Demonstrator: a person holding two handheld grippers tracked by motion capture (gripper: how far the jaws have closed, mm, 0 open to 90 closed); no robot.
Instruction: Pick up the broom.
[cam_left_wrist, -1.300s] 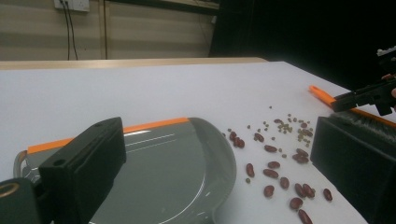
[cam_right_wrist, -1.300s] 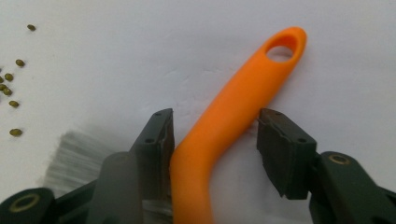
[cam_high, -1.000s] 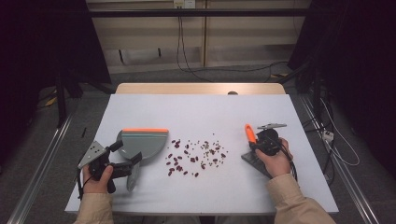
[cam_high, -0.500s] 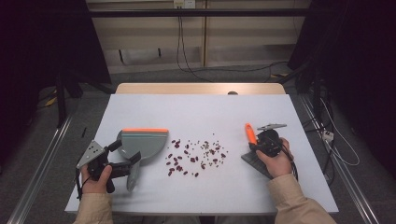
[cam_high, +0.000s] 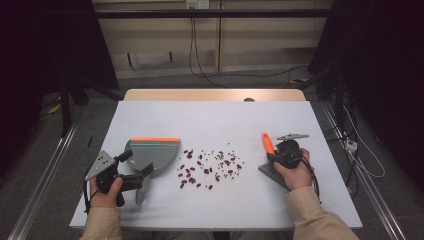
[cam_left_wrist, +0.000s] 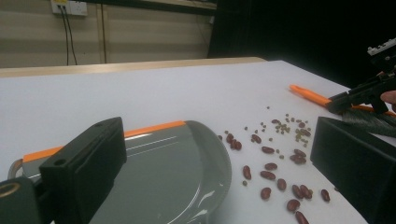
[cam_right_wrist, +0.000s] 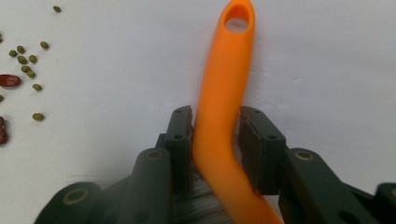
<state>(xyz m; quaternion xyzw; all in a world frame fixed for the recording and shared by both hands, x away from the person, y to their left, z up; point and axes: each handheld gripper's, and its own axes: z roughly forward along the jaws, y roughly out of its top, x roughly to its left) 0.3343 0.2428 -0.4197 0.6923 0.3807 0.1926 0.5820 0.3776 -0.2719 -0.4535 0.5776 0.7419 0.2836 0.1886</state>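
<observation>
Currently, no sweeping is done: the beans (cam_high: 207, 167) lie scattered mid-table between both tools. Right gripper (cam_right_wrist: 215, 128) clamps the orange brush handle (cam_right_wrist: 224, 93). Left gripper (cam_left_wrist: 210, 172) jaws stand apart around the grey dustpan (cam_high: 150, 152); contact cannot be confirmed.

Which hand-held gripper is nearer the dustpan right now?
Left. The left hand-held gripper sits at the dustpan; the right hand-held gripper is across the beans, on the brush.
</observation>
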